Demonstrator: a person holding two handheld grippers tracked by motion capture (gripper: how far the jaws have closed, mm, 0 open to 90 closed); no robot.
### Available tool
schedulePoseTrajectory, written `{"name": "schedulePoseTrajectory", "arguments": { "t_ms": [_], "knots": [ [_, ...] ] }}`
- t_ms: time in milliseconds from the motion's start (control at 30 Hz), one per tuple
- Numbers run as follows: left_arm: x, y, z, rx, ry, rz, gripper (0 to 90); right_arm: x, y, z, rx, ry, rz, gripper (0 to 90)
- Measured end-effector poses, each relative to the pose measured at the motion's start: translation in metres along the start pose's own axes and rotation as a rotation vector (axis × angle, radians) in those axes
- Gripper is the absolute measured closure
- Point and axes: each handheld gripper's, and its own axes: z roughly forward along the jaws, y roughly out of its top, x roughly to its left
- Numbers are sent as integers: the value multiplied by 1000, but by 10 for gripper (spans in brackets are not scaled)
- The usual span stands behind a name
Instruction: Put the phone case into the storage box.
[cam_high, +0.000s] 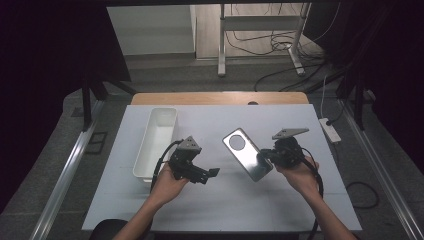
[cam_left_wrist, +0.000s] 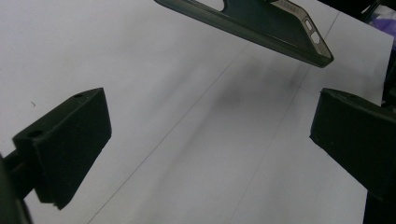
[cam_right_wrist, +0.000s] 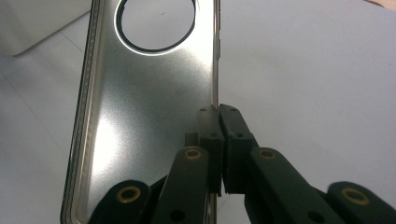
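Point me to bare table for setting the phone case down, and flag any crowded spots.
Bare: the near strip in front of both hands, the far strip beyond the case, and the patch between the left gripper and the case. Crowded: the left side, where the white bin sits close to the left gripper. The right gripper pinches the case's edge.

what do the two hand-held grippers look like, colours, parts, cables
Both are black. The left hand-held gripper and the right hand-held gripper each carry a grey three-cornered plate on top and trail a black cable. The right one's linkage arms show brass-coloured pivot rings. The forearms are bare, with no sleeves.
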Motion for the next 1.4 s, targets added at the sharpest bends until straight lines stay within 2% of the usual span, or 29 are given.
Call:
{"name": "schedulePoseTrajectory", "arguments": {
  "t_ms": [433,733,1000,1133,1233,1400],
  "knots": [
    [2,11,12,-19,-41,-38,0,8,4,2,-29,4,-7,886],
    [-1,6,15,0,-38,-29,0,15,7,5,-44,13,-18,886],
    [-4,2,17,18,-36,-42,0,22,8,7,-54,20,-26,886],
    [-5,0,17,25,-52,-59,0,26,9,8,-56,26,-34,886],
    [-3,0,16,14,-86,-75,0,29,9,10,-59,32,-36,886],
    [-3,0,17,20,-88,-82,0,37,10,13,-58,41,-54,886]
  ]
}}
